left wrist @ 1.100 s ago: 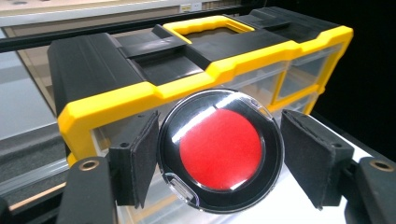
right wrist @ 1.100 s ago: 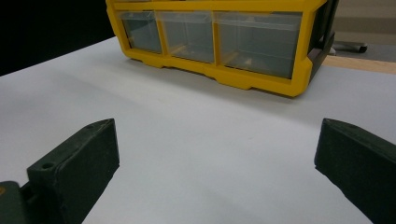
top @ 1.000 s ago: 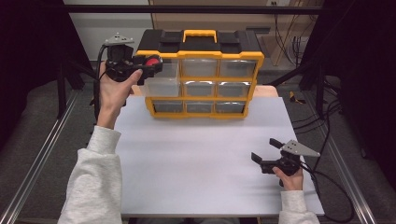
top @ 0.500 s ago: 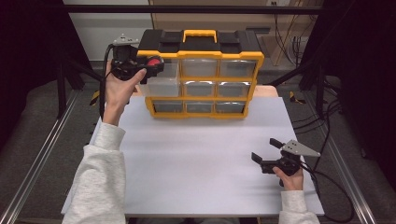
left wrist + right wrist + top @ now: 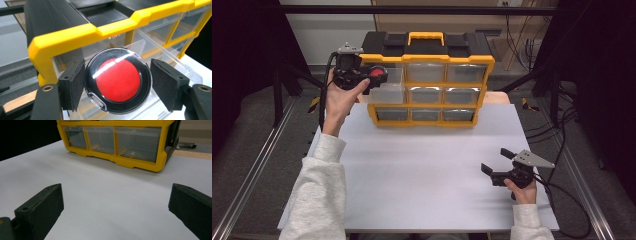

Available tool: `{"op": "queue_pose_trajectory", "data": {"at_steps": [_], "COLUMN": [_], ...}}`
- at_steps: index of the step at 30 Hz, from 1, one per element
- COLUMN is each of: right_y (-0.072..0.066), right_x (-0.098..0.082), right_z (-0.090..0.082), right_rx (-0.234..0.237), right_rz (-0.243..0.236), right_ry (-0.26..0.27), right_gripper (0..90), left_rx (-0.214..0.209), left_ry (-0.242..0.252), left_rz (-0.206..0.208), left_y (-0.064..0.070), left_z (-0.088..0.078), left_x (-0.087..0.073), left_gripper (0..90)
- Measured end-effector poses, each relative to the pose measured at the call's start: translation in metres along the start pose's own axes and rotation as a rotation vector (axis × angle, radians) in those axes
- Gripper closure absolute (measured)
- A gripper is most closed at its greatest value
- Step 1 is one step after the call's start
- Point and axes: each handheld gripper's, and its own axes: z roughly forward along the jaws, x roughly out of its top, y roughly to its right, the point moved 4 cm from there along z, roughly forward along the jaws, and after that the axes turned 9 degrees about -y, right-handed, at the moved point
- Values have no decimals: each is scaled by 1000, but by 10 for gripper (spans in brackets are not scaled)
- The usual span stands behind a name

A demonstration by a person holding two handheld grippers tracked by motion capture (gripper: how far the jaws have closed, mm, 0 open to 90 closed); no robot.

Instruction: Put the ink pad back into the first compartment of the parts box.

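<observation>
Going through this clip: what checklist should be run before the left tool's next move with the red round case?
1. Red round case gripped between the pads of the left tool: ok.
2. Left drawer pulled out of the organizer: ok.
3. Case clear of the organizer's yellow frame: ok.
4. Drawer empty beneath the case: cannot tell.
5. Right tool open, low over the table, away from the organizer: ok.

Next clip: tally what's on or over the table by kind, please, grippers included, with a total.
Grippers: 2, left gripper and right gripper
Yellow-and-black drawer organizers: 1, organizer
Pulled-out clear drawers: 1, drawer
Round red-and-black cases: 1, case, between the left jaws
Total: 5
</observation>
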Motion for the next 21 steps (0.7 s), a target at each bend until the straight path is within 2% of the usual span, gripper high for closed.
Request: {"op": "queue_pose_trajectory", "data": {"at_steps": [10, 16, 21], "right_y": [0, 0, 0], "right_x": [0, 0, 0], "right_z": [0, 0, 0], "right_rx": [0, 0, -2], "right_rz": [3, 4, 4], "right_ry": [2, 2, 6], "right_gripper": [4, 4, 4], "left_rx": [10, -12, -39], "left_ry": [3, 64, 137], "left_rz": [2, 25, 52], "left_y": [-1, 2, 8], "left_z": [1, -6, -23], "left_x": [-1, 0, -2], "left_gripper": [292, 235, 186]}}
